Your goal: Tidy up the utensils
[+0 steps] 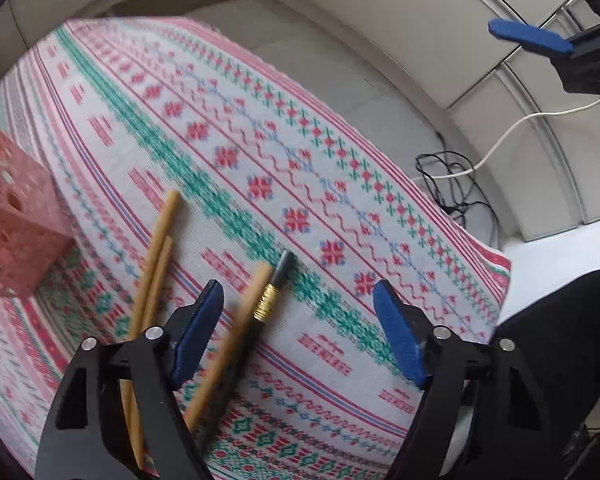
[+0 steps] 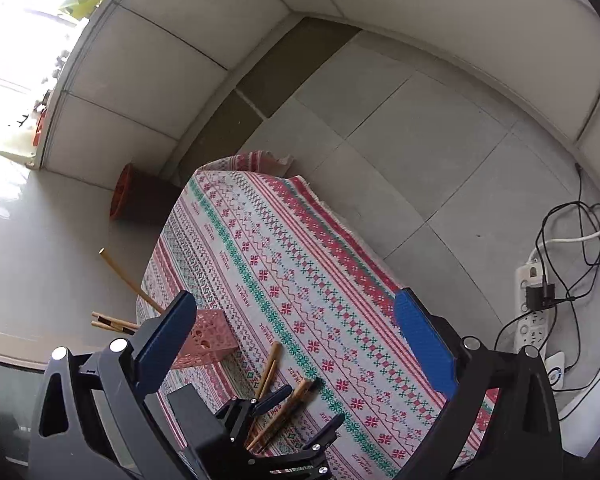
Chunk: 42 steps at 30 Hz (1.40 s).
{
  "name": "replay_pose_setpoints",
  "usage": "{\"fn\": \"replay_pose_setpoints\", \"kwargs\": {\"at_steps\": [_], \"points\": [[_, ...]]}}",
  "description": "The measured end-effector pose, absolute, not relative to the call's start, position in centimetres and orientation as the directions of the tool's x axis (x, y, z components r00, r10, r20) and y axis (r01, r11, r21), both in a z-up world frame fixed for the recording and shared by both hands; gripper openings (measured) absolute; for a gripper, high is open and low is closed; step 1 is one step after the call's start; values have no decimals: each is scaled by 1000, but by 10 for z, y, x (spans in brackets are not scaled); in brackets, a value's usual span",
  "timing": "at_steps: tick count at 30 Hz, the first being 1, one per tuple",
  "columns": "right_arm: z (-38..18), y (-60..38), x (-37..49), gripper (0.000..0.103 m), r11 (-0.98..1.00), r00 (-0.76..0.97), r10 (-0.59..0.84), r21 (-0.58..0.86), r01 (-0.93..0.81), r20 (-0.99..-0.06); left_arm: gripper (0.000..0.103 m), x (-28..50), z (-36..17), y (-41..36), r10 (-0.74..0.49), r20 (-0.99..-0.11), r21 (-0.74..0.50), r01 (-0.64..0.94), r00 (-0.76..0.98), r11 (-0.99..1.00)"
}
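Several chopsticks lie on the patterned tablecloth (image 1: 340,160): two plain wooden ones (image 1: 156,264), another wooden one (image 1: 236,320) and a black one with a gold band (image 1: 270,292). My left gripper (image 1: 300,328) is open just above them, the wooden and black ones lying between its blue pads (image 1: 198,332). A pink perforated holder (image 1: 12,216) stands at the left. In the right wrist view my right gripper (image 2: 296,344) is open and empty, high above the table, over the left gripper (image 2: 296,412), the holder (image 2: 208,338) with several chopsticks (image 2: 128,276) in it, and the loose ones (image 2: 288,404).
The table's far edge drops to a tiled floor (image 2: 400,120). A power strip (image 2: 534,304) with cables lies on the floor at the right. A dark bin with an orange rim (image 2: 140,196) stands beyond the table.
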State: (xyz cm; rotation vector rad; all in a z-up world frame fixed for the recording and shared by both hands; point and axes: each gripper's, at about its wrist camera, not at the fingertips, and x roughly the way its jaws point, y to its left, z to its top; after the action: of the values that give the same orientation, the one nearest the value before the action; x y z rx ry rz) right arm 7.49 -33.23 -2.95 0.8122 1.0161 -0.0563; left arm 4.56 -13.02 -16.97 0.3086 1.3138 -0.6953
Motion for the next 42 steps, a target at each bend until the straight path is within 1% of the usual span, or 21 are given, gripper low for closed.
{"fn": "replay_pose_setpoints", "kwargs": {"at_steps": [1,3,5,6,9,13,17,19,22,26,29,31,35,38,42], "points": [[-31,-336,75,96,705,550,318,580,408,-773,51,46,-172,-135,-244,-963,-118,635,114,763],[-34,-340,75,96,697,546,321,584,417,-774,39,46,-178,-140,-187,-974,-66,639,124,767],[-35,-339,76,96,697,539,332,586,413,-775,37,46,-178,-142,-188,-973,-59,642,134,765],[-35,-337,76,96,700,533,341,588,405,-774,32,46,-177,-142,-181,-974,-51,643,139,765],[-35,-334,76,96,718,523,343,577,390,-780,27,48,-174,-139,-173,-975,-44,634,143,772],[-40,-332,74,96,728,509,325,555,403,-797,25,48,-171,-138,-154,-977,-24,644,146,765],[-56,-330,69,96,729,472,315,529,435,-823,25,46,-165,-122,-167,-974,-31,633,156,774],[-65,-329,64,96,721,453,325,527,450,-830,25,46,-162,-121,-155,-973,-11,631,172,775],[-77,-322,60,96,722,421,336,517,460,-842,23,45,-171,-119,-112,-979,22,636,169,771],[-87,-314,56,96,731,397,334,501,463,-855,22,44,-174,-113,-113,-980,20,654,161,756],[-91,-314,53,96,726,394,327,495,477,-859,17,45,-175,-114,-114,-982,16,660,154,751],[-95,-315,50,96,719,392,321,491,491,-862,11,47,-176,-116,-124,-984,-9,653,130,758],[-103,-312,46,96,718,371,308,470,514,-876,7,47,-180,-119,-158,-977,-39,617,140,786],[-109,-300,46,96,727,347,327,469,502,-879,6,39,-167,-106,-166,-965,-3,629,201,777],[-114,-274,50,96,762,319,343,460,455,-884,6,19,-125,-82,-207,-940,10,625,273,780]]}}
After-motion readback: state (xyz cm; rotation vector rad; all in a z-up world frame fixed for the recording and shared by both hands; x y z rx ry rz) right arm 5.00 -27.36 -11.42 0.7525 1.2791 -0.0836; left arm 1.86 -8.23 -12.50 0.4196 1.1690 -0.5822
